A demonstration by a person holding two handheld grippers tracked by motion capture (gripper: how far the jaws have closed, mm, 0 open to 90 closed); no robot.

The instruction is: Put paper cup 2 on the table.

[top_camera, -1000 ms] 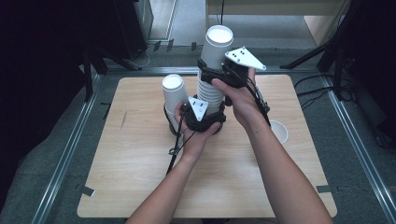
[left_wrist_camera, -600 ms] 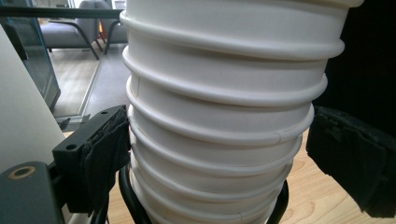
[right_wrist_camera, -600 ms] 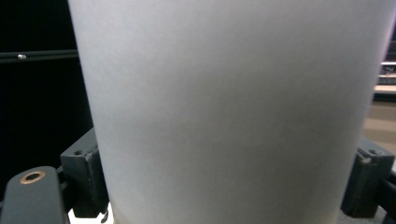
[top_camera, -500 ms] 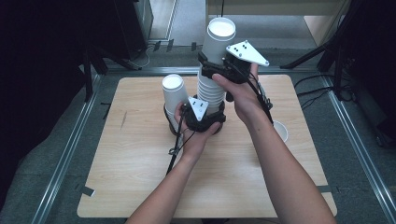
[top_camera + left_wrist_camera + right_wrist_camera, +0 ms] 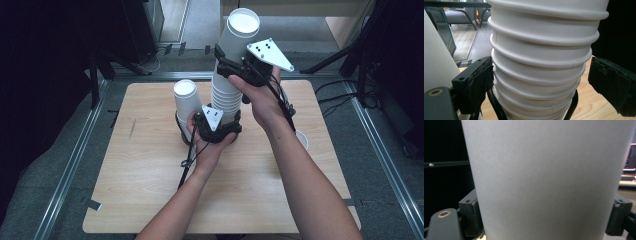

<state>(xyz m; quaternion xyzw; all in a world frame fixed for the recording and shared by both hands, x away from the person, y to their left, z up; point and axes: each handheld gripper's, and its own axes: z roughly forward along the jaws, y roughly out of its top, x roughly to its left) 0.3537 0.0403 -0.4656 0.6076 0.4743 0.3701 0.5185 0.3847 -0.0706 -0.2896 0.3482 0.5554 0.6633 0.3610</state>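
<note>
A tall stack of white paper cups (image 5: pixel 541 62), nested upside down with their rolled rims showing as rings down its side, stands between the two black jaws of the left tool (image 5: pixel 544 87). The left-hand pad touches the stack's side, while the right-hand pad stands a little apart from it. Behind lie a strip of light wooden desk (image 5: pixel 589 105), a plain white cup wall (image 5: pixel 436 65) at the left edge, and chair legs (image 5: pixel 471 17) on a grey floor.

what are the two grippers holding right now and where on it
The right gripper is clamped on the smooth side wall of the top white paper cup, upside down. The left gripper brackets the ribbed stack of white paper cups near its base; its right pad stands clear.
</note>
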